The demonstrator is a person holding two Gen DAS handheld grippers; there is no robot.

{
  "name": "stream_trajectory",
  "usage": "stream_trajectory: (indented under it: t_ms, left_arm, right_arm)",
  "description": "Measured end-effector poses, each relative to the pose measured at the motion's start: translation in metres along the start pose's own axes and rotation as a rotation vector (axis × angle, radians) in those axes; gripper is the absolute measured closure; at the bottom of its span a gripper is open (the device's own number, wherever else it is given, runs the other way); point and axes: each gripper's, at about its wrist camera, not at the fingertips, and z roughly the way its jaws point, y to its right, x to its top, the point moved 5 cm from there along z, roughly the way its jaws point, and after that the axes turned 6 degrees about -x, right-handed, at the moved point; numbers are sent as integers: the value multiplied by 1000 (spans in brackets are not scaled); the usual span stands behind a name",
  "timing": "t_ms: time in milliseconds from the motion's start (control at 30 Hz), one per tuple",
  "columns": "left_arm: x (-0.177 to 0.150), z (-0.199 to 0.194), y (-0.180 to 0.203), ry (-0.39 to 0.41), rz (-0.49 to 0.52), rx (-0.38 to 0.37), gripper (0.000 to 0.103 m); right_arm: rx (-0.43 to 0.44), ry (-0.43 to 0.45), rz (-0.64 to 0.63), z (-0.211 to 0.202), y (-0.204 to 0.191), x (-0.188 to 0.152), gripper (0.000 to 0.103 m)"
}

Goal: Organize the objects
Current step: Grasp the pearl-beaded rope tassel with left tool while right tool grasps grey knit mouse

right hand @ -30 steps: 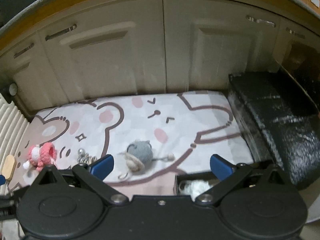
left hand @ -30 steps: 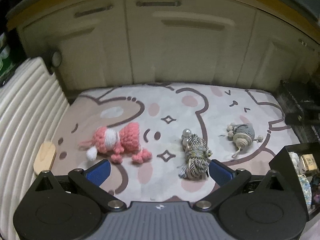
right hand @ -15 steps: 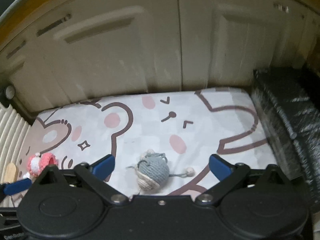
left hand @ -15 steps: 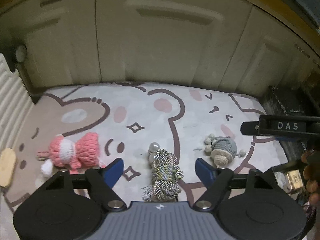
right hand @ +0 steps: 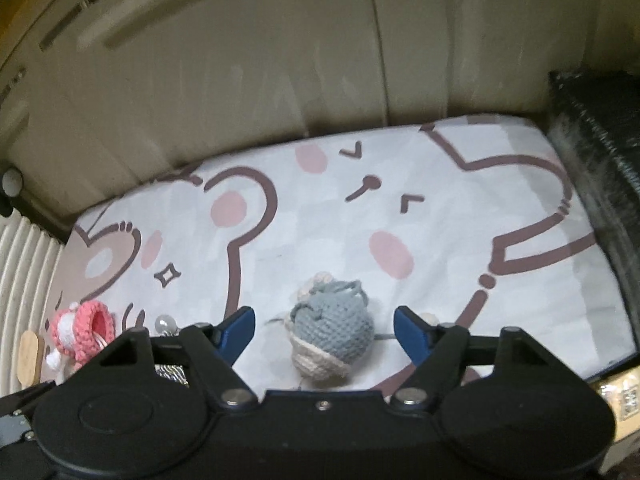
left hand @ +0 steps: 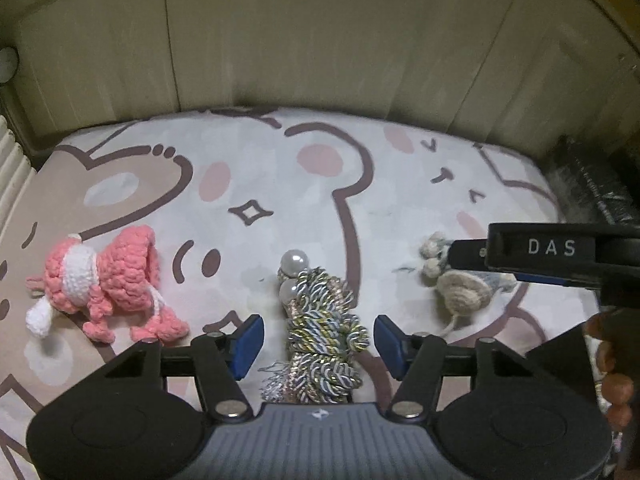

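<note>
A braided grey and gold rope piece with pearls lies on the cartoon mat, between the open fingers of my left gripper. A grey crochet mouse lies between the open fingers of my right gripper; it also shows in the left wrist view, partly hidden by the right gripper's body. A pink crochet toy lies at the left of the mat and also shows in the right wrist view.
Cream cabinet doors stand behind the mat. A black wrapped block borders the mat's right side. A ribbed white surface with a small wooden piece lies at the left. A box corner shows at the lower right.
Both grippers have moved forward and down toward the mat. The rope piece now sits between the left fingers and the grey mouse between the right fingers. The left fingers have narrowed.
</note>
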Motion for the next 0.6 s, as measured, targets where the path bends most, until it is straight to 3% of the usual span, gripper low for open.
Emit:
stream_trajectory:
  t_ms: [367, 433, 533, 600]
  left_arm:
    - [-3, 20, -4, -46, -25, -25, 43]
    - [-3, 22, -3, -50, -41, -40, 48]
    - [-4, 24, -3, -66, -72, -68, 58]
    - [-4, 25, -3, -76, -81, -67, 59]
  right_arm:
    - [-28, -87, 27, 26, 4, -5, 41]
    - [-11, -96, 34, 27, 4, -6, 48]
    - [-24, -100, -11, 26, -2, -7, 49]
    - [-28, -97, -44, 24, -6, -8, 50]
